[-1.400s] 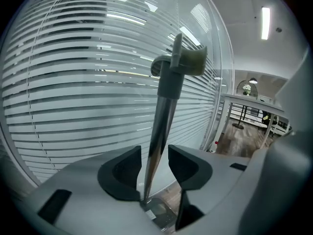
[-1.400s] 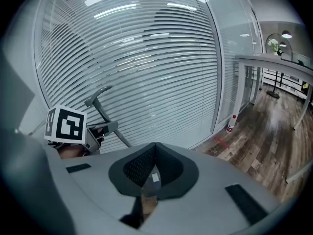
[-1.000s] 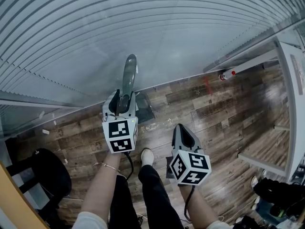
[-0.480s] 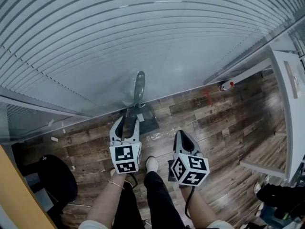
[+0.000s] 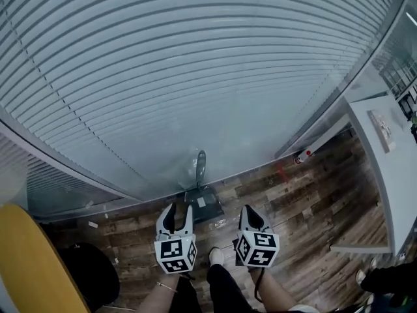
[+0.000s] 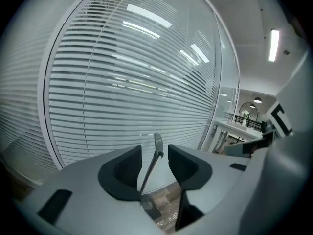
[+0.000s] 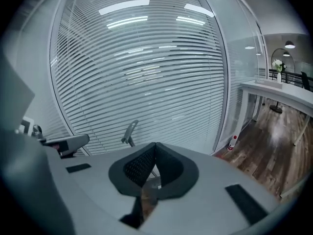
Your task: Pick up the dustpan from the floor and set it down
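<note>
- Holds both forearms (image 5: 156, 298) low at 6 o'clock of the head view, reaching forward over the person's dark trouser legs and white shoe (image 5: 214, 256), with both tools pitched moderately downward.
- Sets the left grey two-jaw gripper with marker cube (image 5: 179, 208) at 8 o'clock of the dustpan, jaws apart and closing with nothing between the pads. Shows the handle through the gap in the left gripper view, but only along the line of sight, well beyond the jaws.
- Sets the right grey two-jaw gripper with marker cube (image 5: 248, 211) at 4 o'clock of the dustpan, jaws brought together with tips meeting and nothing clamped. Judged idle, carried alongside for balance.
- Finds the dark grey plastic dustpan with long upright handle (image 5: 202, 204) on the brown wood-plank floor (image 5: 306, 194), apart from both grippers. Stands pan down, handle rising toward 12 o'clock and apparently leaning on the wall. Judged parked this way so as to stand unaided, with set-down complete.
- Ends at 12 o'clock with the curved glass wall behind white horizontal blinds (image 5: 195, 77). Places a small white bottle with red cap (image 5: 304, 155) at 2 o'clock, at the wall foot.
</note>
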`<state>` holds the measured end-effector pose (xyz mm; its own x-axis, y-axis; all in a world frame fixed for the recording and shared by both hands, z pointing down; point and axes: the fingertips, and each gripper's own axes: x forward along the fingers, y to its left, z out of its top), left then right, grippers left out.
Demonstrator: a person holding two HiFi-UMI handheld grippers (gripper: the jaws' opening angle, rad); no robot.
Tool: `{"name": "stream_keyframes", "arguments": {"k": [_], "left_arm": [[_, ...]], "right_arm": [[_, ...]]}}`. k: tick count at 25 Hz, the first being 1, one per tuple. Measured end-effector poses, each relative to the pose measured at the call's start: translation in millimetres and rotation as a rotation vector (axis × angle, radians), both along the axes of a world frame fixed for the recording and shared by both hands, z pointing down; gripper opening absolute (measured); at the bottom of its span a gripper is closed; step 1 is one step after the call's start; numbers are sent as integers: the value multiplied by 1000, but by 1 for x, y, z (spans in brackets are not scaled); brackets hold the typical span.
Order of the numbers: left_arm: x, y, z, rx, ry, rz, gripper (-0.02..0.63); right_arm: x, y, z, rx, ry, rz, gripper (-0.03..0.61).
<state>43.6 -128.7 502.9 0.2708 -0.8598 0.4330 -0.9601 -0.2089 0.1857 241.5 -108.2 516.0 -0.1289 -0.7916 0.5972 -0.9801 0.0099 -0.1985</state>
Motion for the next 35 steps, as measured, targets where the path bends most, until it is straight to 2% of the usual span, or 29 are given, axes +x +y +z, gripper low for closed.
{"name": "stream_keyframes", "arguments": {"k": [4, 8, 12, 16, 21, 26, 35], "left_arm": [[-7, 4, -44, 44, 23, -17, 154], [-19, 6, -78, 87, 38, -23, 97], [-24, 7, -119, 128, 52, -1, 66], [-28, 5, -151, 161, 17, 29, 29], [-34, 1, -187, 186, -27, 34, 18], [-36, 3, -201, 205, -20, 36, 18], [-47, 0, -199, 197, -30, 39, 18]], "right_arm": [[-12, -2, -33, 36, -37, 5, 32], [-27, -8, -64, 94, -36, -15, 32], [-29, -9, -99, 141, -34, -22, 32], [-28, -6, -119, 162, -30, -16, 32], [-32, -8, -151, 210, -3, -40, 32], [-35, -9, -174, 256, 29, -65, 32], [-53, -9, -179, 268, 43, -87, 32]]}}
